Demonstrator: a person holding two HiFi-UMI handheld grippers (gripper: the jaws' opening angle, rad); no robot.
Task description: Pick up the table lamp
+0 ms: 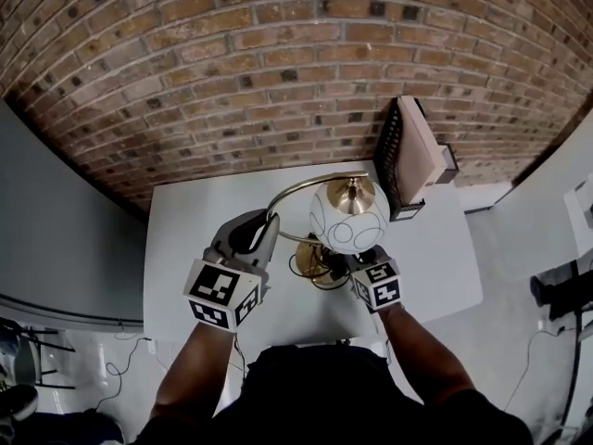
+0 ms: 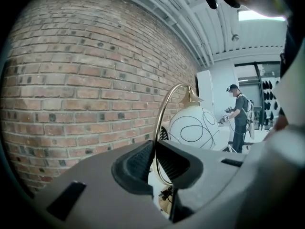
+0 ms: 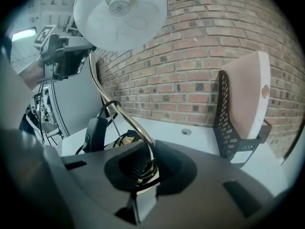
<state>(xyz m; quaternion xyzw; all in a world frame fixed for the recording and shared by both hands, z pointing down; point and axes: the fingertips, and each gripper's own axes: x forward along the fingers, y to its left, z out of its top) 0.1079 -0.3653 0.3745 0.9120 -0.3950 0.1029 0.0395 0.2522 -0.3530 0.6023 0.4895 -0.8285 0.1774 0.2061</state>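
You grip the lamp from both sides above a white tabletop set against a brick wall. Your left claw is clamped on the thin brass arc that loops up to the white globe, and the ribbed pads pinch the arc on either side. Your right claw is closed tight on the lower run of that same brass tube, close to the base.

From the head view the globe covers the right claw's tips and part of the brass base. No view shows whether the base rests on the tabletop or hangs clear of it. A black cord loops beside the tube, and its far end drops out of sight behind the claw body. The dark block beside it is too blurred to name.

To your right a black mesh rack stands on the tabletop near the wall, propping up a beige panel on edge. The globe is cut off at the top of the right gripper view. Far behind the lamp in the left gripper view stands a person, small and indistinct.
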